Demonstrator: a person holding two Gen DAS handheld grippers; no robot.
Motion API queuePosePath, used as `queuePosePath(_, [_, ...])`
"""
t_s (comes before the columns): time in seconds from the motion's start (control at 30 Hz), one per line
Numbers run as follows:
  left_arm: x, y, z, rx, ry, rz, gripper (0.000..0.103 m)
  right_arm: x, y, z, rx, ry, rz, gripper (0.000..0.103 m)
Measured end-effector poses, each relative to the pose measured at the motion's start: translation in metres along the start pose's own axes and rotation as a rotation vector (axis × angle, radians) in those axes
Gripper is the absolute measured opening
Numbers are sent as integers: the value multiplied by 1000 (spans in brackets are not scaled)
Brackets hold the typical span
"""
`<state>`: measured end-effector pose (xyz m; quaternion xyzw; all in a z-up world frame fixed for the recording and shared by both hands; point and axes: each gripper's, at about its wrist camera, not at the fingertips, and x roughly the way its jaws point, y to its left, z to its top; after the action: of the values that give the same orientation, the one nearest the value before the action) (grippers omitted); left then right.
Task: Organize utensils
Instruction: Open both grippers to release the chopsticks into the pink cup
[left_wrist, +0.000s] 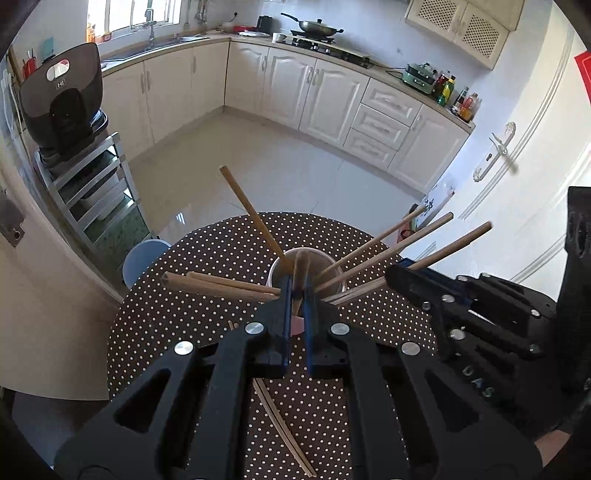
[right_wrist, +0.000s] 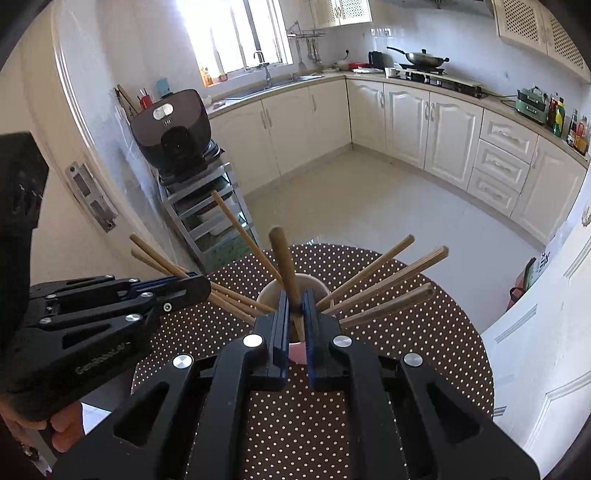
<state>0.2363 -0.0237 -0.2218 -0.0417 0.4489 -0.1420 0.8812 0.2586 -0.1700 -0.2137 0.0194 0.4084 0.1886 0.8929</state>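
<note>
A pale cup (left_wrist: 275, 267) (right_wrist: 264, 293) stands on the round dotted table (left_wrist: 192, 295) (right_wrist: 424, 332), with several wooden chopsticks fanned out of it. My left gripper (left_wrist: 297, 295) (right_wrist: 201, 286) is over the cup, shut on a chopstick (left_wrist: 297, 305) whose upper end sticks out to the left in the right wrist view. Coming in from the right, my right gripper (right_wrist: 295, 306) (left_wrist: 397, 271) is shut on another chopstick (right_wrist: 282, 258) that points up and has its lower end inside the cup. Two loose chopsticks (left_wrist: 284, 432) lie on the cloth under the left gripper.
A blue stool (left_wrist: 144, 258) stands at the table's far left edge. Beyond it is a metal rack (left_wrist: 92, 184) with a dark appliance (left_wrist: 62, 96) on top. A white door (left_wrist: 517, 155) is on the right. A person's hand (right_wrist: 62, 428) grips the left tool.
</note>
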Motion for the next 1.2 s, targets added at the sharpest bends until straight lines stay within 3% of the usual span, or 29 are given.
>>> queuePosePath(0.4, [-14,-3,-7,41,-18,51,7,-5,-3,-8,86,-10,19,11])
queuePosePath(0.57, [-27,0,-12,51,-47,72,9,-19,2,-10,90,-53,28,26])
queuePosePath(0.63, [-32,3,-14,49,-59,79,25,-24,7,-11,88,-66,27,29])
queuePosePath(0.67, [-35,4,-15,48,-70,85,49,-25,8,-12,87,-71,27,30])
queuePosePath(0.7, [-39,4,-17,49,-91,93,59,-29,10,-13,86,-79,26,31])
queuePosePath(0.77, [-49,5,-20,65,-130,94,59,-34,15,-15,87,-89,25,33])
queuePosePath(1.03, [-68,12,-31,87,-160,101,60,-54,29,-26,93,-131,4,36])
queuePosePath(1.2, [-74,19,-40,89,-177,103,65,-62,34,-35,100,-142,-11,39])
